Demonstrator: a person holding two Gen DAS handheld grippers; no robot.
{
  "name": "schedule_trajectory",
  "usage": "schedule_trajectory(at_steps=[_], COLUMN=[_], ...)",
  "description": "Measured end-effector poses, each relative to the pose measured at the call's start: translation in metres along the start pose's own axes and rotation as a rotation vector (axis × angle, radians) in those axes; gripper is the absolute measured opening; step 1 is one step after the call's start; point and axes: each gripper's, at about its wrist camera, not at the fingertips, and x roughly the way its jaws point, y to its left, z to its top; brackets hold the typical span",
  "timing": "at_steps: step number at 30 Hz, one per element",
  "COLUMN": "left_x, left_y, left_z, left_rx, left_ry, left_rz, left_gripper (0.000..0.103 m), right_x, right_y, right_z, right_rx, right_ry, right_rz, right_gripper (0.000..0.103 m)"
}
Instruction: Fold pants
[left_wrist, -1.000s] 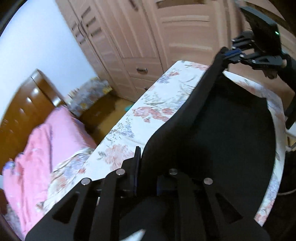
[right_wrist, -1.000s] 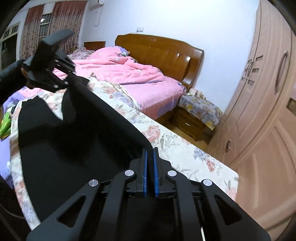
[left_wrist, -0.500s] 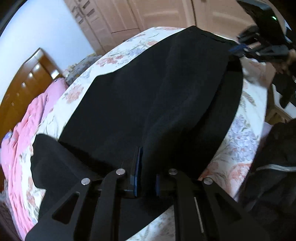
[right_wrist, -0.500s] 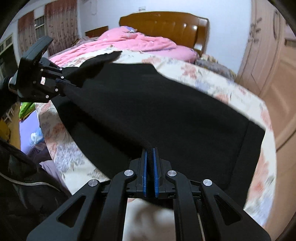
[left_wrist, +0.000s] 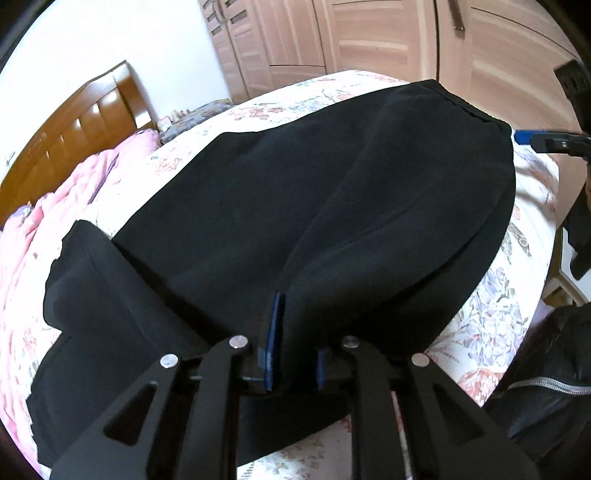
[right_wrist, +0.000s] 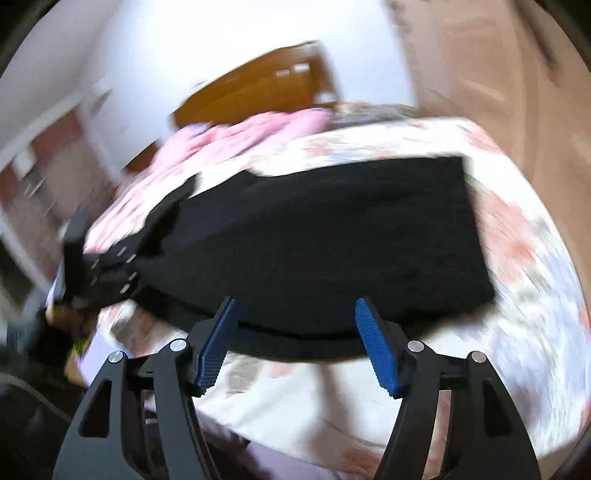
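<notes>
The black pants (left_wrist: 314, 206) lay folded across the floral-covered table (left_wrist: 491, 317), filling mid-frame. The left gripper (left_wrist: 295, 343) was clenched on a ridge of fabric at lower centre; the right gripper (right_wrist: 295, 343) hung released, jaws spread. Best to let go low, then smooth the ridge. No writing was readable.

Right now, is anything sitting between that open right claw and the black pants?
Nothing visible. The open right gripper hangs just off the near edge of the pants, with only the floral sheet beneath.
</notes>
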Motion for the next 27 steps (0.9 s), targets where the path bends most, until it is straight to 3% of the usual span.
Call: schedule_trajectory(at_steps=[2, 5, 12, 15, 16, 17, 22, 27], left_x=[0.001, 0.002, 0.003, 0.003, 0.002, 0.001, -0.024, -0.04], left_y=[-0.001, -0.006, -0.009, -0.012, -0.013, -0.014, -0.013, -0.025], left_z=[-0.001, -0.004, -0.008, -0.008, -0.008, -0.008, 0.004, 0.01], left_rx=[-0.008, -0.006, 0.013, 0.024, 0.033, 0.04, 0.06, 0.137], left_ry=[-0.002, 0.002, 0.003, 0.006, 0.007, 0.004, -0.057, -0.051], left_rz=[0.001, 0.006, 0.016, 0.019, 0.026, 0.032, 0.079, 0.082], left_gripper=[0.019, 0.02, 0.02, 0.02, 0.018, 0.018, 0.013, 0.013], right_x=[0.005, 0.007, 0.015, 0.021, 0.019, 0.014, -0.011, 0.006], right_y=[-0.015, -0.036, -0.052, -0.06, -0.06, -0.057, -0.023, -0.058], right_z=[-0.002, -0.003, 0.005, 0.003, 0.005, 0.007, 0.025, 0.014], right_rx=[0.085, 0.219, 0.286, 0.358, 0.346, 0.315, 0.146, 0.251], right_ry=[0.009, -0.019, -0.046, -0.052, -0.065, -0.087, -0.159, -0.066], right_rz=[-0.033, -0.015, 0.0, 0.022, -0.01, -0.02, -0.104, -0.13], right_gripper=[0.062, 0.061, 0.053, 0.043, 0.026, 0.022, 0.017, 0.016])
